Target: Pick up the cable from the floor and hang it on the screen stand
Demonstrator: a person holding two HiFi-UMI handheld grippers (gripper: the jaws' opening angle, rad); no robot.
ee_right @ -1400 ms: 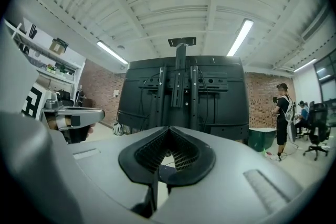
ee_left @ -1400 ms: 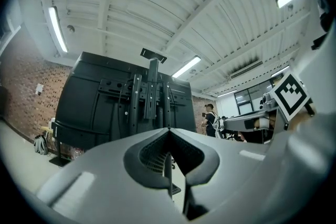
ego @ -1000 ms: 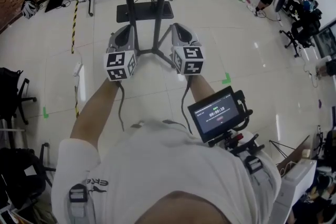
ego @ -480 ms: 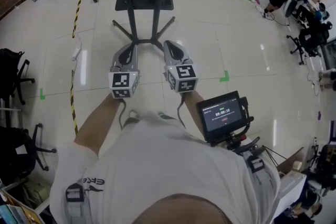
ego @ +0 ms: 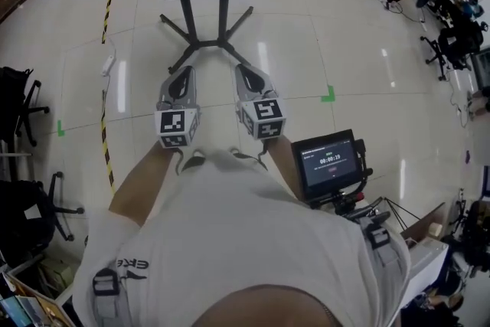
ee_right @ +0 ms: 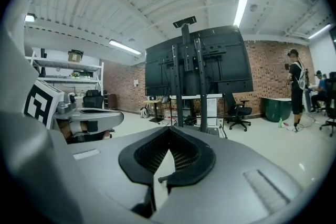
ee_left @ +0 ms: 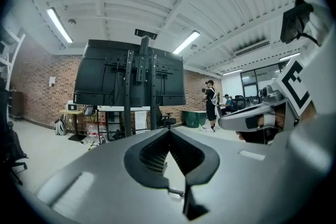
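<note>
1. Task isn't started: I have the left gripper (ego: 182,75) and right gripper (ego: 245,73) both clenched, jaws together on nothing
2. Cable not lifted. My best guess is the striped line (ego: 105,134) by the white block (ego: 108,67), on the floor (ego: 321,27) left of the screen stand (ego: 205,50); I can't confirm
3. Left to do: reach, grab, hang
4. Stand legs splay just ahead of both grippers. The right is open floor; chairs (ego: 19,99) crowd the far left
</note>
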